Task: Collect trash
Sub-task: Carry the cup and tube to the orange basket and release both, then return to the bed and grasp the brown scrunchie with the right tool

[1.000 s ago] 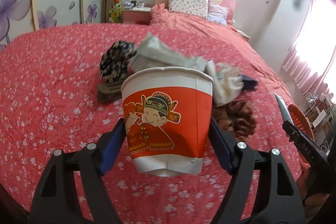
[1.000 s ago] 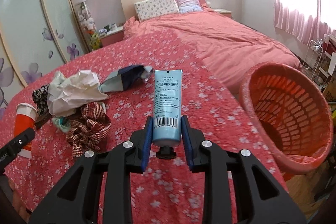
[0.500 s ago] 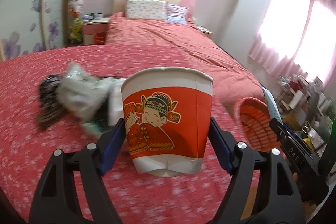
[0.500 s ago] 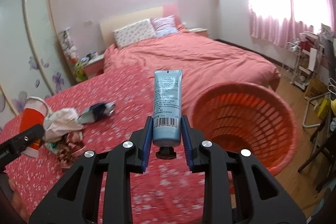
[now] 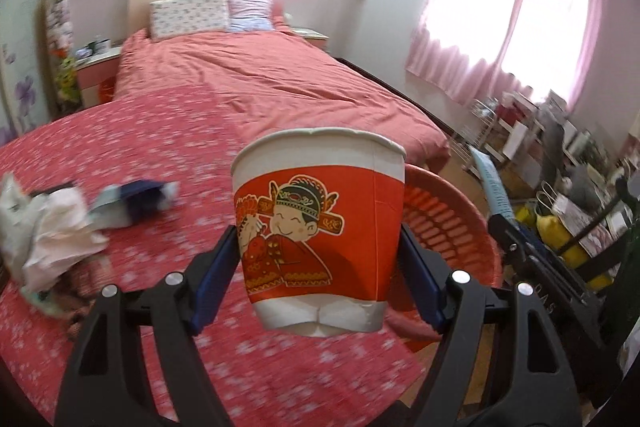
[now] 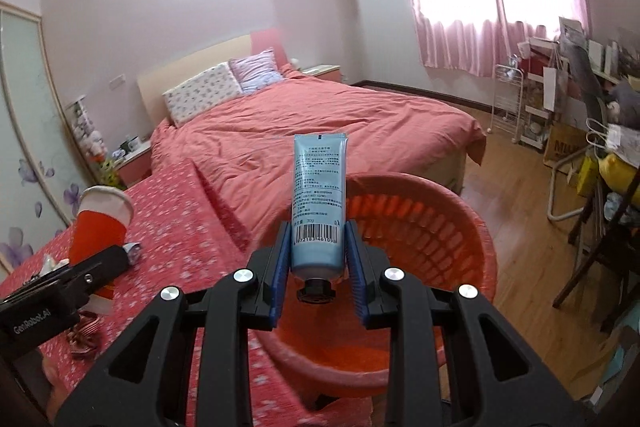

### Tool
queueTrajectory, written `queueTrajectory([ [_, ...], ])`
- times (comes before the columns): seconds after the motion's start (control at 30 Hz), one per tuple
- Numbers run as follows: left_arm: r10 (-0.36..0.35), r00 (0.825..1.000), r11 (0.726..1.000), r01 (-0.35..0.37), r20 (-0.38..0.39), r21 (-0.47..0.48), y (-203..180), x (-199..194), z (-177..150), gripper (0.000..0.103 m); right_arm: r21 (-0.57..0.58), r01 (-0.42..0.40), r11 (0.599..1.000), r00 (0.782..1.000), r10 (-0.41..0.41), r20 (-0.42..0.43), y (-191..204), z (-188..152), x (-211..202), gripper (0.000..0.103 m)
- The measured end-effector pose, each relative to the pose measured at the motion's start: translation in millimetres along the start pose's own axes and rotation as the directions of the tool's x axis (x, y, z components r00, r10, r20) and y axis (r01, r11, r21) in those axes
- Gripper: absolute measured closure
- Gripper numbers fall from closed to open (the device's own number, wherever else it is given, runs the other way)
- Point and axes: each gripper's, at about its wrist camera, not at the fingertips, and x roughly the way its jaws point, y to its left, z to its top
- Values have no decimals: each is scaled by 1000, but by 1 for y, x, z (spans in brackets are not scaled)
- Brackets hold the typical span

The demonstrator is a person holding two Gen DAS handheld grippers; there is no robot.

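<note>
Paper cup, judged light and crushable, was pinched low on its wall by the left gripper jaws beside the orange basket, while the soft blue tube was clamped narrowly near its cap by the right gripper over the basket.

Paper cup: 1. Blue cosmetic tube: 1. Orange plastic basket: 1. Grippers: 2, left gripper, right gripper. Pillows: 2, floral pillow, striped pillow. Crumpled paper wad: 1. Dark wrapper: 1.
</note>
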Motion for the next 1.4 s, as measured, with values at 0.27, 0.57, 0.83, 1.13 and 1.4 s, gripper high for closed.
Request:
queueTrajectory([
  [0.27, -59, 997, 996, 62, -56, 64, -36, 47, 3, 28, 46, 5, 999, 1000, -5, -12, -25, 0, 15, 76],
  [0.57, -90, 990, 989, 101, -108, 104, -60, 93, 8, 27, 111, -7, 994, 999, 11, -36, -49, 4, 27, 75],
  [0.83, -75, 984, 993, 88, -160, 77, -46, 113, 3, 18, 176, 3, 984, 998, 9, -67, -60, 2, 28, 72],
  [1.13, 41, 989, 998, -34, -140, 52, -5, 83, -4, 16, 98, 39, 994, 999, -35, -38, -41, 7, 11, 64],
  [1.4, 146, 987, 989, -145, -68, 24, 46, 17, -16, 13, -17, 1, 1000, 999, -2, -42, 0, 2, -4, 64],
])
